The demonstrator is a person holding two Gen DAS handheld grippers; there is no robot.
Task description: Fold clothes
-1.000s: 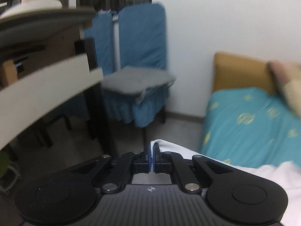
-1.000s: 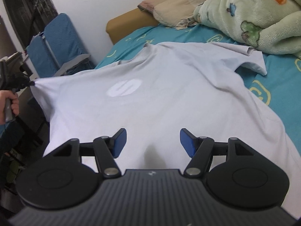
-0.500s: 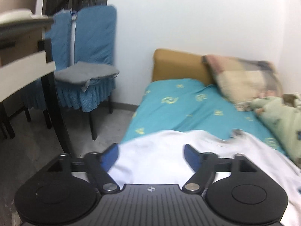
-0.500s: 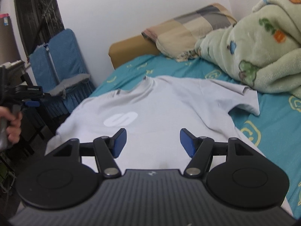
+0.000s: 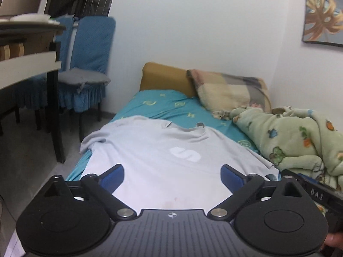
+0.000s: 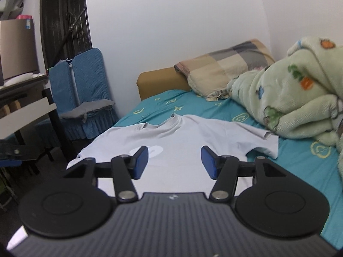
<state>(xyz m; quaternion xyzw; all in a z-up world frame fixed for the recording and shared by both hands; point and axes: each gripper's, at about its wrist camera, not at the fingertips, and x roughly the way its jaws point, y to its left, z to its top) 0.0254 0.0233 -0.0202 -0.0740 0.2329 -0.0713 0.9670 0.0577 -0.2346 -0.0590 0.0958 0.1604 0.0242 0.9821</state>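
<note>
A pale grey T-shirt (image 5: 163,150) with a white logo lies spread flat on the teal bed sheet (image 5: 167,105), collar toward the pillow. One sleeve hangs over the bed's left edge. My left gripper (image 5: 172,176) hovers above the shirt's lower part, its jaws opening wide with nothing between them. In the right wrist view the same T-shirt (image 6: 188,137) lies ahead, and my right gripper (image 6: 174,162) is held above its hem, jaws closing a little but apart, with no cloth gripped. The other gripper's body shows at the right edge of the left wrist view.
A green fleece blanket (image 6: 300,98) is heaped on the bed's right side, with a checked pillow (image 5: 227,90) at the head. A blue-covered chair (image 5: 85,72) and a table (image 5: 27,64) stand on the floor to the left.
My left gripper let go of the shirt's sleeve, opened wide and swung from the chair side to over the bed. The shirt dropped flat onto the sheet. My right gripper rose and narrowed slightly.
</note>
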